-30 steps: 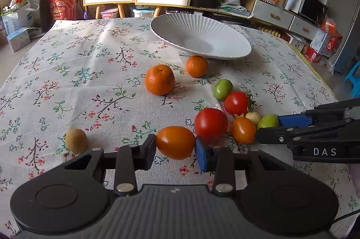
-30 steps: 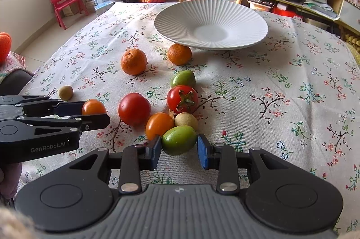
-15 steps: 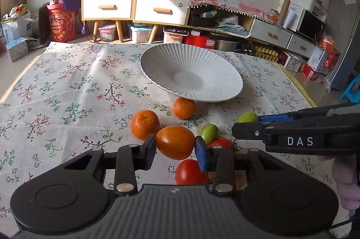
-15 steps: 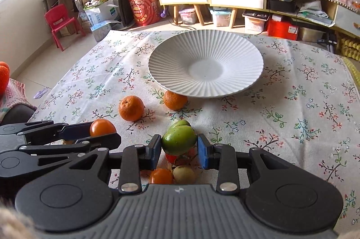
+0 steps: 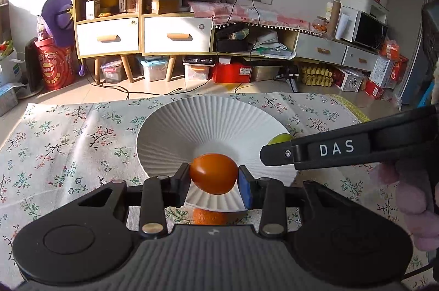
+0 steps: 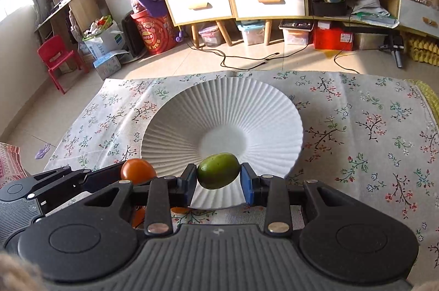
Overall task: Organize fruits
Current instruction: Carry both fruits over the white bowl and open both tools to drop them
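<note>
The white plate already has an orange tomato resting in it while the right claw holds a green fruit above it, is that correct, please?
Not quite: the white plate holds nothing yet. The left wrist view shows the orange tomato gripped in the left claw. The right claw does hold the green fruit above it.

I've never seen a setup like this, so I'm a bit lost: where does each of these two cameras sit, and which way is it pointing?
Left wrist view: sits on the left gripper, looking forward along its fingers at the orange tomato it grips over the white plate; the right gripper shows at right.
Right wrist view: sits on the right gripper, looking forward at the green fruit it grips over the same plate; the left gripper shows at lower left.
Shared: plate, floral tablecloth, both fruits, shelving behind.
</note>
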A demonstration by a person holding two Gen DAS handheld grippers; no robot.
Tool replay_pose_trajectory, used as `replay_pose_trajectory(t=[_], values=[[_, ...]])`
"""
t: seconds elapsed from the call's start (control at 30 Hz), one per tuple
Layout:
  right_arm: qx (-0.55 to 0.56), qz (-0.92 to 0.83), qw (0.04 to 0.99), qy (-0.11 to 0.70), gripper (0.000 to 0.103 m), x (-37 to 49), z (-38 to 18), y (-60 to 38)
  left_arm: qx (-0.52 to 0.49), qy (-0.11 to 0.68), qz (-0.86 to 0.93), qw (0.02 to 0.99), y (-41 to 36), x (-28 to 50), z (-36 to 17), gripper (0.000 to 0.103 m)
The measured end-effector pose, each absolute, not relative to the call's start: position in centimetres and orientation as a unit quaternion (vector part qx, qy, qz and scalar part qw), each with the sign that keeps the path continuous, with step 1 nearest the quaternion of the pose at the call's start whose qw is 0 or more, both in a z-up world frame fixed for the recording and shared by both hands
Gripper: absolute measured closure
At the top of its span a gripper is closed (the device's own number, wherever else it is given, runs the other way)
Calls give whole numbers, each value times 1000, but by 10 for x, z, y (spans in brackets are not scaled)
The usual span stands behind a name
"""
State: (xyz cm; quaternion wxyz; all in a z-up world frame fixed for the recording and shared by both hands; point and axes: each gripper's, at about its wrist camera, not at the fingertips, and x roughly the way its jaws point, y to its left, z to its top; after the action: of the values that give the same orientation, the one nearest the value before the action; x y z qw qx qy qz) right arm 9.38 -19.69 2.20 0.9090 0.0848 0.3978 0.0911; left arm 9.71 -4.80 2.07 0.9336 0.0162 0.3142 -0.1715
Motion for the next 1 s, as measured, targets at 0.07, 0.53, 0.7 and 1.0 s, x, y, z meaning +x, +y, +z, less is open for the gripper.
replay_pose_trajectory(t=[0.07,0.53,0.7,1.0], values=[[89,90,907,401,72,104,20,-198,19,316,-173,933,-50,106,16,69],[123,86,892,426,72,141,-5,-202,44,331,-174,926,-57,145,-8,68],[122,92,889,431,72,143,-7,-200,44,333,-179,925,-58,147,-11,68],[124,84,893,424,64,142,0,-203,46,330,-190,924,-59,144,-6,63]])
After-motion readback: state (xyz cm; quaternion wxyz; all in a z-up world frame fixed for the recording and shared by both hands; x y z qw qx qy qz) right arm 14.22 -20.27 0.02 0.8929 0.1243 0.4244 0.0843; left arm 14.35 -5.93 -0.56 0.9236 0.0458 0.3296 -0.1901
